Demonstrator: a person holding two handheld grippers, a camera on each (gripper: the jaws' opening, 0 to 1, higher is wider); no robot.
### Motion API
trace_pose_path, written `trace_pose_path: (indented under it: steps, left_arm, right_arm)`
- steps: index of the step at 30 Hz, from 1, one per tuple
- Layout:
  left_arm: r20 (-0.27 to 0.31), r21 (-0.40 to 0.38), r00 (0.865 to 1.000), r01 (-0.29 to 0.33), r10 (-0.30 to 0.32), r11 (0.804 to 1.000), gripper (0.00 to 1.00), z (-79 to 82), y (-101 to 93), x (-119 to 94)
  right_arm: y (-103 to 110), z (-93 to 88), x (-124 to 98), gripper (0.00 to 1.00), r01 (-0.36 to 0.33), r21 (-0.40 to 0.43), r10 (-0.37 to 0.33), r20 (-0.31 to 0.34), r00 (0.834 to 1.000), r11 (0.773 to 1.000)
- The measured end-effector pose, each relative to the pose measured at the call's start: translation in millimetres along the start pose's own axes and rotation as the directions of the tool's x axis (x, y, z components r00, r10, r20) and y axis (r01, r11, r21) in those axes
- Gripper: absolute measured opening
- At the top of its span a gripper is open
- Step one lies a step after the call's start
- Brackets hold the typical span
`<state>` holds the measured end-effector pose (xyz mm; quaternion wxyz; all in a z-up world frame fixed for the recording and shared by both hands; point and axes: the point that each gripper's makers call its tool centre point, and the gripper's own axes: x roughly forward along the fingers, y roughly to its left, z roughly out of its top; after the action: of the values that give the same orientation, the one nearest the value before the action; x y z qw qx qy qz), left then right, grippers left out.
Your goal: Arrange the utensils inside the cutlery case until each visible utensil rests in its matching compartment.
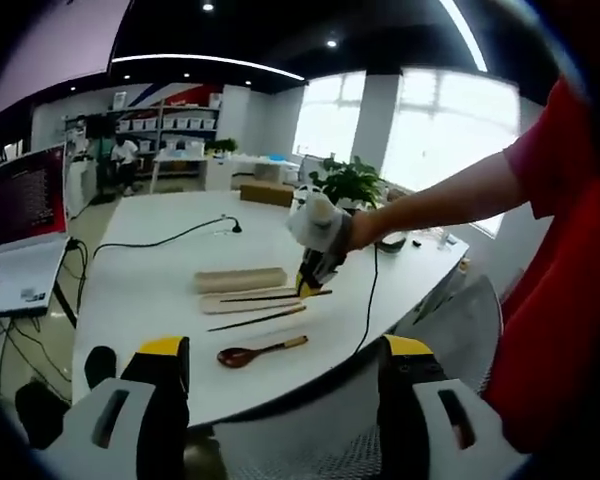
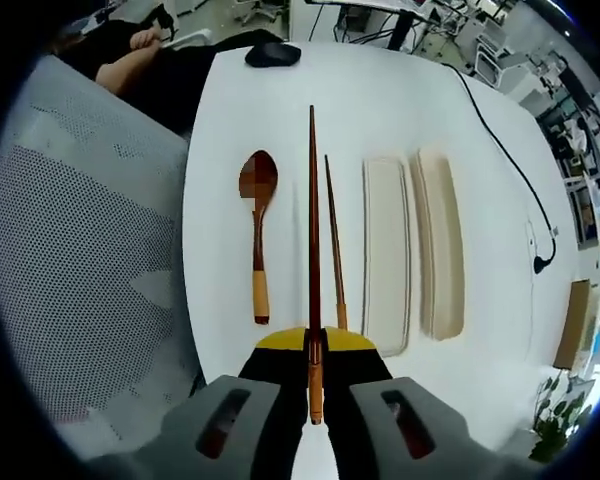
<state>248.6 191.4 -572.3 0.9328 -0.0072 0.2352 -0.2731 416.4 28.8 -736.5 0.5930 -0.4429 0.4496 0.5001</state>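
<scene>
Chopstick (image 2: 313, 230) pinched between right tongs (image 2: 315, 345), beside spoon (image 2: 257, 215)

Glossy wooden spoon (image 2: 257, 218) (lacquered, perhaps); matt table (image 2: 380, 90).

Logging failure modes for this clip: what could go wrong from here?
The right claw pinches one chopstick at its very end, so the long free length could swing or slip. Its tip could knock the second chopstick or the spoon lying close by. The narrow case tray leaves little margin.
</scene>
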Motion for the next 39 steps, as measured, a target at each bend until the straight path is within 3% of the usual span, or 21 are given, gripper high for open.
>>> trace_pose_path:
  steps: [4,7,16,21,26,31,33,39]
  left_arm:
    - [0.012,0.003,1.0,0.012,-0.012,1.0,0.78,2.0,-2.6,-2]
    - [0.023,0.003,1.0,-0.003,0.003,1.0,0.8,4.2,-0.8,-2]
    - [0.02,0.019,0.999,-0.029,0.028,0.999,0.8,5.1,0.6,0]
    - [0.026,0.023,0.999,-0.046,0.046,0.999,0.77,7.9,5.9,3]
    - [0.043,0.075,0.996,-0.08,0.077,0.994,0.81,15.1,13.6,4]
    - [0.05,0.043,0.995,-0.091,0.089,0.995,0.83,21.5,14.9,3]
    - [0.082,0.038,0.993,-0.088,0.084,0.995,0.86,28.3,10.4,2]
    - [0.075,0.026,0.987,-0.141,0.139,0.99,0.85,32.7,6.7,2]
  right_arm:
    - [-1,-0.6,-8,0.0,-0.014,0.017,0.014,0.004,1.0,1.0]
    - [5,-1.6,-18,0.0,-0.077,0.057,0.078,-0.019,0.997,0.995]
    - [-11,7.6,-38,0.0,-0.018,-0.015,0.018,0.015,1.0,1.0]
    - [-16,8.4,-40,0.0,-0.007,0.02,0.006,0.061,0.998,1.0]
    - [-31,2.9,-40,0.0,0.036,-0.05,-0.034,0.024,0.999,0.998]
    - [-48,11.2,-56,0.0,0.022,-0.062,-0.02,0.035,0.999,0.998]
    - [-52,15.5,-63,0.0,0.014,-0.058,-0.012,0.037,0.999,0.998]
    - [-64,18.5,-77,0.0,0.003,-0.099,-0.001,0.024,1.0,0.995]
